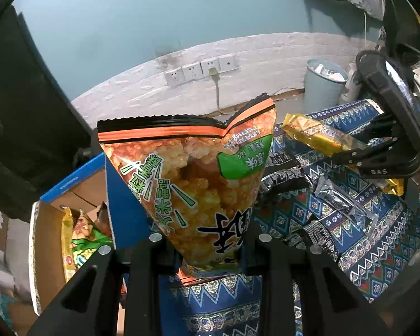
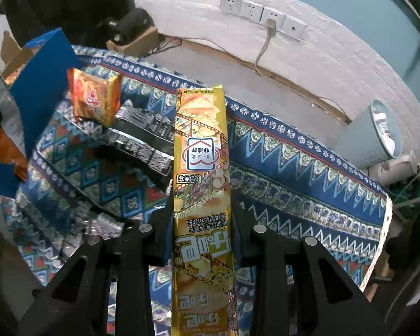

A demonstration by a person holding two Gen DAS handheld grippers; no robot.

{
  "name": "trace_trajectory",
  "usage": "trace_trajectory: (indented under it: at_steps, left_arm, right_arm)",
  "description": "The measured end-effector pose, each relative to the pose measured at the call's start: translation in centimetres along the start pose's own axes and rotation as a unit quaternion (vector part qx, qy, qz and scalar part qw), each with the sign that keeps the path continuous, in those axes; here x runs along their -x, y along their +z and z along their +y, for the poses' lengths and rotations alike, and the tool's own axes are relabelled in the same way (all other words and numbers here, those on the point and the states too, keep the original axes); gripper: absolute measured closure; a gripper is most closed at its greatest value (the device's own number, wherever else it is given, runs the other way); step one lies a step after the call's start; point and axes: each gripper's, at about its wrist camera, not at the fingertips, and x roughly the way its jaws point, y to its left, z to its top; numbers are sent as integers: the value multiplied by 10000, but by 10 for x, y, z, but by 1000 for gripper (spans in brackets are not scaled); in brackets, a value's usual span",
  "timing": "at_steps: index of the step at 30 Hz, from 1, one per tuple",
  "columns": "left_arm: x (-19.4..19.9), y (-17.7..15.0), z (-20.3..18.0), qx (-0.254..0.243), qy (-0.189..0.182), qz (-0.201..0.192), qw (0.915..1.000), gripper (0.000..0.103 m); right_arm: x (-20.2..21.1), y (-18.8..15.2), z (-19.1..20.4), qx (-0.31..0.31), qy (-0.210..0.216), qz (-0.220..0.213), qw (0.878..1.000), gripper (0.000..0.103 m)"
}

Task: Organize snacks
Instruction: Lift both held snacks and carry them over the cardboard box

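The left gripper (image 1: 210,247) is closed on an orange snack bag (image 1: 193,184), lifted beside the blue box (image 1: 69,184). The right gripper (image 2: 201,236) clamps a long yellow packet (image 2: 201,173) above the patterned cloth (image 2: 294,184).

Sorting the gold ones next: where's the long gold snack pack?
The long gold snack pack is clamped in the right gripper, above the patterned cloth.
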Motion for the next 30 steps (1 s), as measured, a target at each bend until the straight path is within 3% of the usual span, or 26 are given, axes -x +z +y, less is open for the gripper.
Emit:
trace_trajectory:
  at_steps: [14,30]
  left_arm:
    - [32,5,5,-120,234,-226,9994,73]
    - [63,2,55,145,536,-363,9978,73]
  right_arm:
    - [61,13,16,-178,206,-426,9987,72]
    - [97,34,55,-27,440,-758,9962,72]
